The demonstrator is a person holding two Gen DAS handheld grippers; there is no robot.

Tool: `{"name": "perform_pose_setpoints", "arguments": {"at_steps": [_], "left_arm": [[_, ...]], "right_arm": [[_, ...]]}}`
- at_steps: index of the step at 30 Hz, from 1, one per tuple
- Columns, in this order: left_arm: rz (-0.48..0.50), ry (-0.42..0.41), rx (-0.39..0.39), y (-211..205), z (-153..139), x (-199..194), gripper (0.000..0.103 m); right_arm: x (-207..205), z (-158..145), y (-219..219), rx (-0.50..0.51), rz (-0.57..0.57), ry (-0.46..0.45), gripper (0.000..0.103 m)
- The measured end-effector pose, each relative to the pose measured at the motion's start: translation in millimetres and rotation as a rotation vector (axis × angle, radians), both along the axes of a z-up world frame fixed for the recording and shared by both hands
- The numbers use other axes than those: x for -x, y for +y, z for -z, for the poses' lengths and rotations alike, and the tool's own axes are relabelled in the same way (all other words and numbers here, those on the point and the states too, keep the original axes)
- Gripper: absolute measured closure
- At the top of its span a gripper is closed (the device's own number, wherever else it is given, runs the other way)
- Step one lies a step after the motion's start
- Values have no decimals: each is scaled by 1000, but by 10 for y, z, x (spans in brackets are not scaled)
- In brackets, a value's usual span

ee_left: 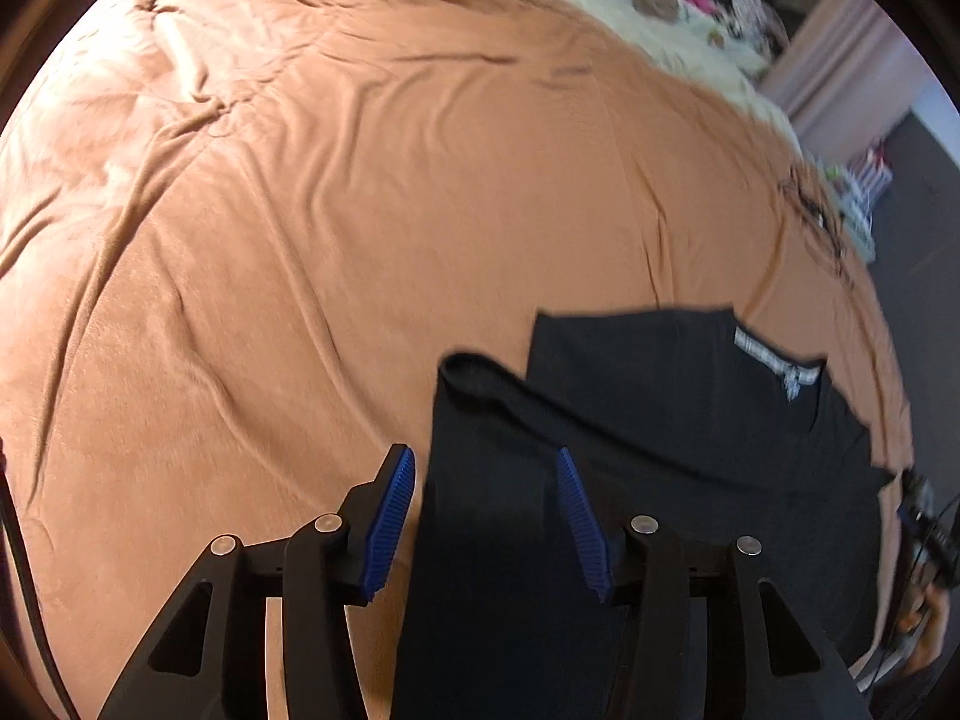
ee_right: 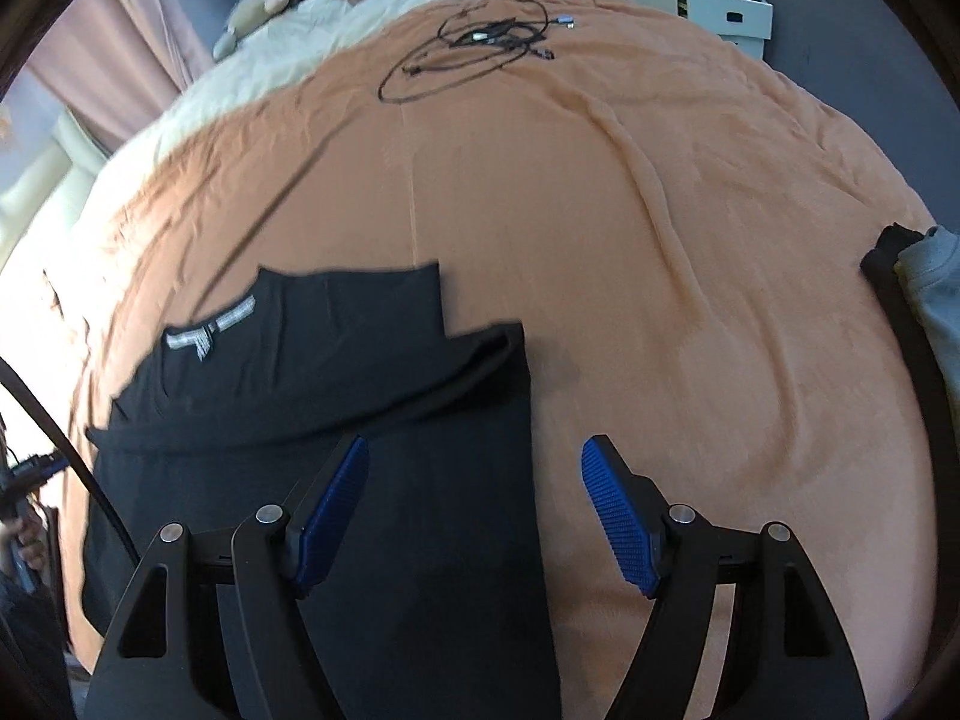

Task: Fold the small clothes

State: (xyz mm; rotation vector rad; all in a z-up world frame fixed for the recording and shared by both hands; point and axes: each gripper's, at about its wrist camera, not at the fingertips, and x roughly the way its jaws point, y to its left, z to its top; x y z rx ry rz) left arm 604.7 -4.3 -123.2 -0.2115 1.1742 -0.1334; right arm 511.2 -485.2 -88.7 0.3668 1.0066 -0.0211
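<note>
Left gripper (ee_left: 486, 516): jaws spread wide, nothing between them, straddling the left edge of the black shirt (ee_left: 660, 420). The shirt lies flat on the orange blanket (ee_left: 300, 210) at the near edge of the bed, collar label (ee_left: 774, 360) at the far end. Both side flaps look folded in, leaving a narrow strip, so I'd call the lengthwise folds done. Left to do: probably the crosswise fold, near hem up toward the collar, then set aside. Right gripper (ee_right: 474, 510): also spread and empty, over the shirt's right edge. Far right, a pile of grey and dark clothes (ee_right: 924, 288) is probably still to fold. Loose cables (ee_right: 480, 42) lie far back, clear of the work.
</note>
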Motion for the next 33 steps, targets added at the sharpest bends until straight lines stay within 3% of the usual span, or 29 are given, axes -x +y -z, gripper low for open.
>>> {"name": "perform_pose_setpoints", "arguments": {"at_steps": [3, 13, 25, 33], "left_arm": [[41, 36, -74, -118, 112, 40, 51], [62, 102, -170, -276, 488, -127, 51], [25, 58, -168, -299, 594, -655, 48], [-24, 32, -159, -287, 625, -868, 45]], "right_arm": [[-39, 26, 76, 47, -20, 40, 31], [-436, 269, 270, 176, -43, 141, 31], [-1043, 410, 244, 176, 11, 109, 31], [-1211, 412, 190, 158, 54, 85, 32]]}}
